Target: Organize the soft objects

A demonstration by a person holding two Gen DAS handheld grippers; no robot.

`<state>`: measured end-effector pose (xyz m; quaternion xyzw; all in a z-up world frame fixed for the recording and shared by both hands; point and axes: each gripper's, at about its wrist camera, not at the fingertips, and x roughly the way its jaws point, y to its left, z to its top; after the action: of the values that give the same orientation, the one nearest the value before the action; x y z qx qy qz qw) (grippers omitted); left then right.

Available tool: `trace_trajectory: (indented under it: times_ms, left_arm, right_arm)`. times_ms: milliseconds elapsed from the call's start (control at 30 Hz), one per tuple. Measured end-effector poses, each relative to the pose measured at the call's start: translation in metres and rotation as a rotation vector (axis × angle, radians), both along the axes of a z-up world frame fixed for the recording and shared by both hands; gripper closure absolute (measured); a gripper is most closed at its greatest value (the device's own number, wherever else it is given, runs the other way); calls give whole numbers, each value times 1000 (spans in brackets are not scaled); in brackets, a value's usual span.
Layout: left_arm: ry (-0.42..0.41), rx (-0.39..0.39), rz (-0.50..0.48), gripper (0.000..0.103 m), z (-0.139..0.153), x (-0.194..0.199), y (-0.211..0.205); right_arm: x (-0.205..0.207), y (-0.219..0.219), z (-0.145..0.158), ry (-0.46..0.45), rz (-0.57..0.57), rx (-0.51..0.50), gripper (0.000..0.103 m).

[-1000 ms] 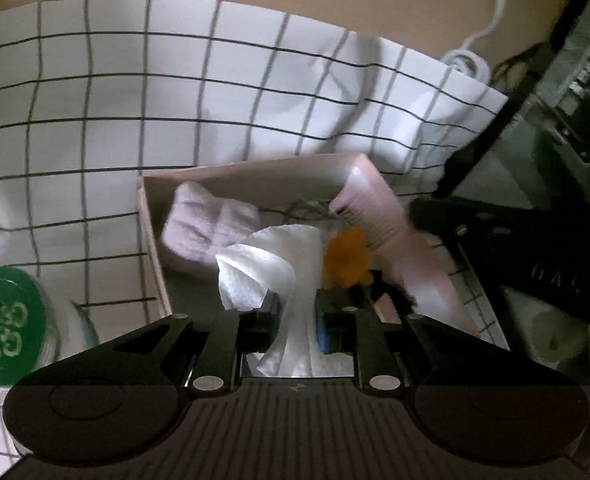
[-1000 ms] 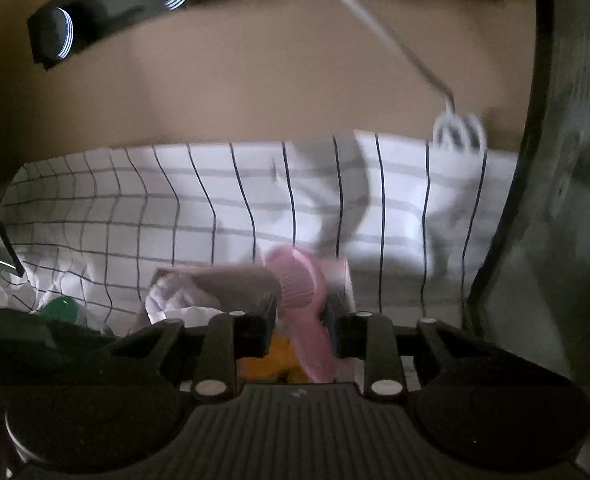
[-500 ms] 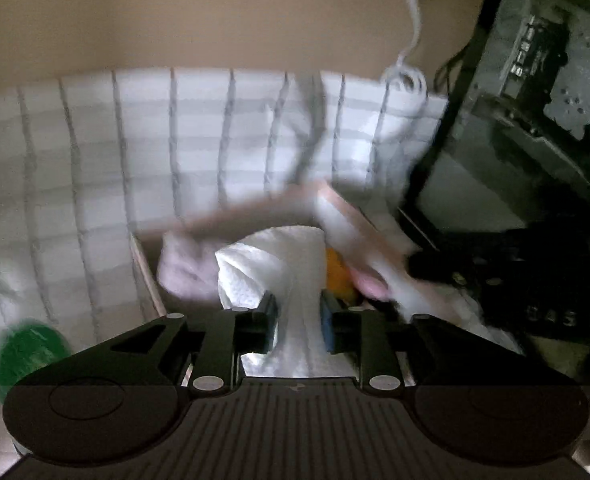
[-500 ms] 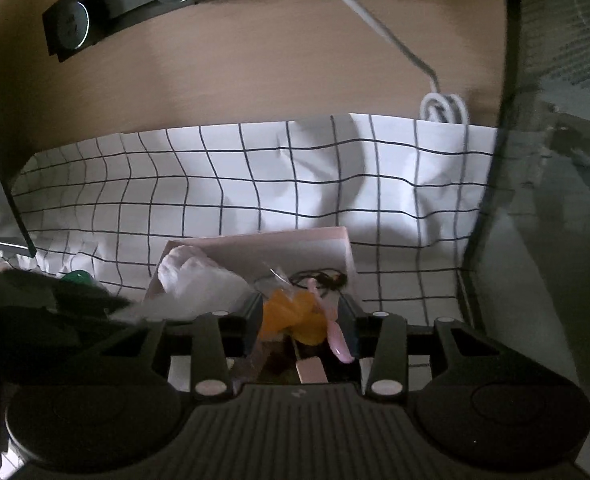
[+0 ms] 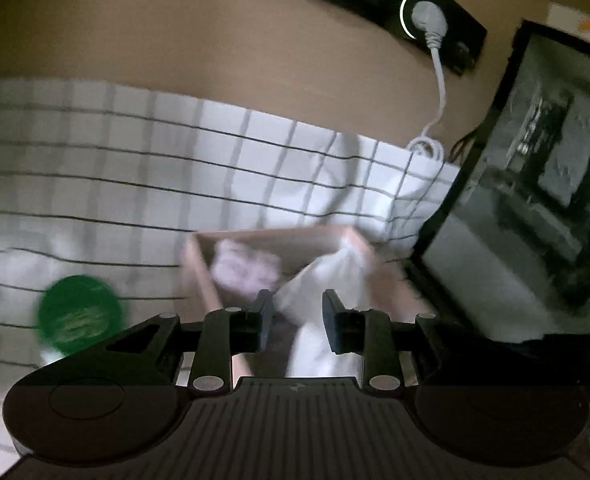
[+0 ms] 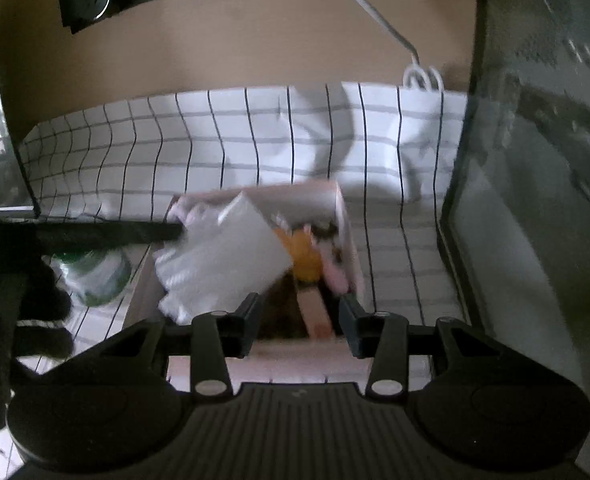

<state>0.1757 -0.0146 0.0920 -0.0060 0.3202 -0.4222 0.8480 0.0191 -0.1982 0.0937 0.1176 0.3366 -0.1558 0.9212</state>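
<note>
- Broadly, a white cloth (image 6: 255, 140) with a black grid covers the table; its near edge is cut off by the gripper bodies in both views, and motion blur smears its lines in the left wrist view.
- A shallow pink box (image 6: 345, 216) of stiff card sits on the cloth, its long axis running away from the cameras; its near end is hidden behind the tongs.
- A crumpled white tissue (image 6: 223, 256) lies across the box's left side, slanting up toward the far right; it covers part of a fuzzy pale pink cloth (image 5: 247, 272) at the far left corner.
- An orange soft thing (image 6: 305, 256), too blurred to identify, lies in the box's right half.
- A green round lid (image 5: 79, 312) sits left of the box.
- The left tongs (image 5: 297, 320) gape, the tissue between the fingers but unpinched.
- The right tongs (image 6: 299, 322) stand wide apart, holding nothing.
</note>
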Motion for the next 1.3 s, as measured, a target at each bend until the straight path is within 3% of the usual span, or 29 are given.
trace_trajectory:
  times_ms: [233,367,467,633,700,733,800,933,1100,1300]
  left_arm:
    - [8,56,119,73,-34,-76,58]
    - [77,134,249,73,-62,-115,70]
    - [68,169,394,73,-77,-139,69]
    - [-34,206,525,72,-87,-169,50]
    - [-62,219,558,72,-88,-177,44]
    - [-74,230,572,72,-89,-180,40]
    - [-84,251,602,72,-89,-182,34]
    - [-83,251,638,72,-89,-180,26]
    - [-85,249,657,72,-90,-168,17]
    - [-82,256,681,72,-91,-161,12]
  right_arm:
    - [-23,33,-35,63,-3,57,48]
    - [-25,54,-60,98,145,69,42]
    - [-21,61,-83,142,272,85,40]
    - [-37,69,-96,94,422,-54,24]
    - [-42,66,-101,65,408,-97,3]
    - [-40,61,-104,65,377,-95,0]
    - [-35,49,-106,61,342,-70,0]
    - [-20,37,-105,68,407,-73,0]
    - [0,32,-110,11,461,-108,0]
    - [3,24,-117,-59,426,-93,0]
